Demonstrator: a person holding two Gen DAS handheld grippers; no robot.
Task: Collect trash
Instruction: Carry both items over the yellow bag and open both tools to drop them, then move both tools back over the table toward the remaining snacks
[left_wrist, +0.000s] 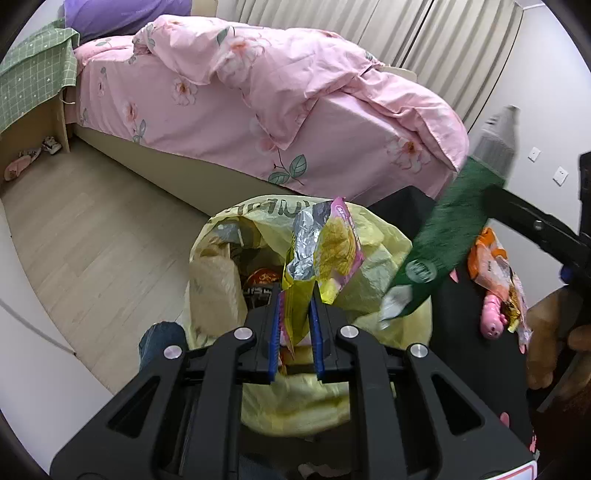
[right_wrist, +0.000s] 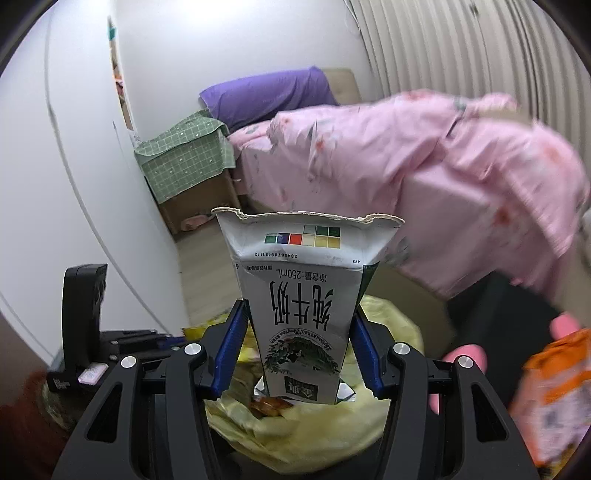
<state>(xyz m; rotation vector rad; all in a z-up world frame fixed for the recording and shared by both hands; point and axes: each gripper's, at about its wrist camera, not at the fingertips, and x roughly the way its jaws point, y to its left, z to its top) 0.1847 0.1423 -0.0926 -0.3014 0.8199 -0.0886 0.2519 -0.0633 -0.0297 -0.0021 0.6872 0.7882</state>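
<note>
Now: snack wrapper (left_wrist: 325, 251) pinched in left gripper (left_wrist: 295, 295); milk carton (right_wrist: 306, 302) clamped in right gripper (right_wrist: 299, 332).

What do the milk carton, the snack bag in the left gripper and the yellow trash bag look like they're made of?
Milk carton: printed paperboard, probably coated; its torn top edge shows a fibrous pale core.
Snack bag: thin plastic film with a metallised lining, judging by the crinkled silver inside.
Yellow trash bag: thin, soft plastic film, slightly translucent, wrinkled and sagging.
</note>
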